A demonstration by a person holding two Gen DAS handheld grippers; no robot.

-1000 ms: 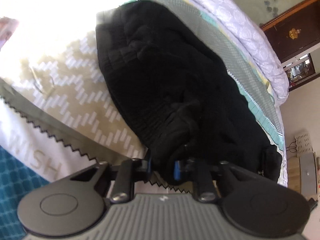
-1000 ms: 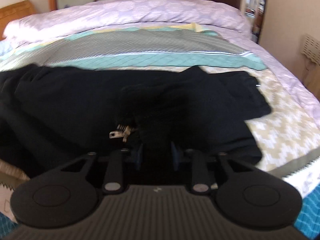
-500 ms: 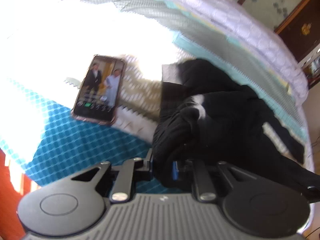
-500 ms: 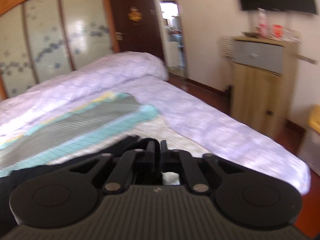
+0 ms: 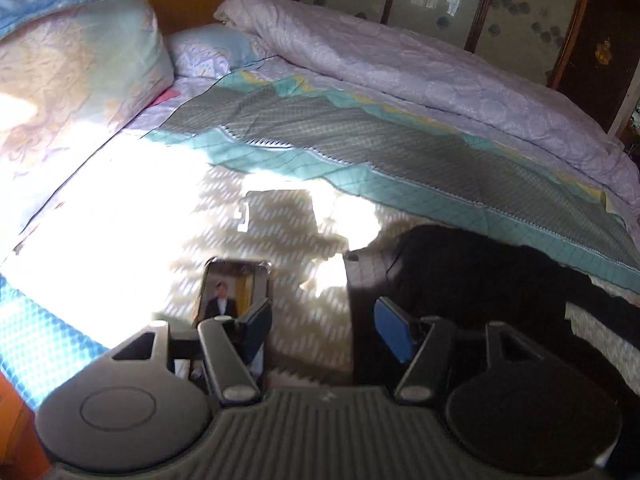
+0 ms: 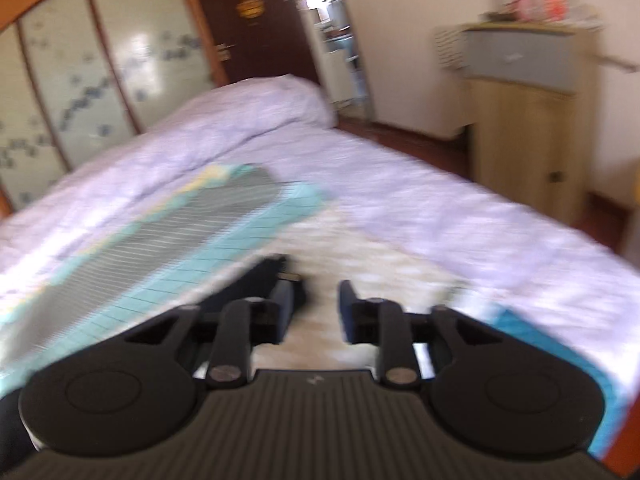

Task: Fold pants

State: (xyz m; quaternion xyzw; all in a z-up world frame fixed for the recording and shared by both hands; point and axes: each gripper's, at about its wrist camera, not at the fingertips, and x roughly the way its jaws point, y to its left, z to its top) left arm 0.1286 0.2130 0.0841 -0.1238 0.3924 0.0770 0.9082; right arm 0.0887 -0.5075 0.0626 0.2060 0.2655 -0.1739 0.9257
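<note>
Black fabric, the pants, is lying on the bed, ahead of the left tool and off toward its right finger, with one edge running down just beside that finger's blue pad. The left tool's jaws are opening and standing about half wide, and nothing is sitting between them; only the patterned beige bedspread is showing through the gap. A phone with a lit screen is lying just ahead of the left finger, partly hidden behind it. Farther ahead, a grey and teal blanket is stretching across the bed, and a rolled lilac quilt is lying beyond it. 2 pillows are propped far ahead to the left.

The right tool is also opening, its jaws parted moderately with nothing gripped; the view is blurred. A dark end of the pants is lying just ahead of its left finger, touching or nearly touching it, I cannot tell which. A wooden cabinet is standing well ahead to the right, past the bed.
</note>
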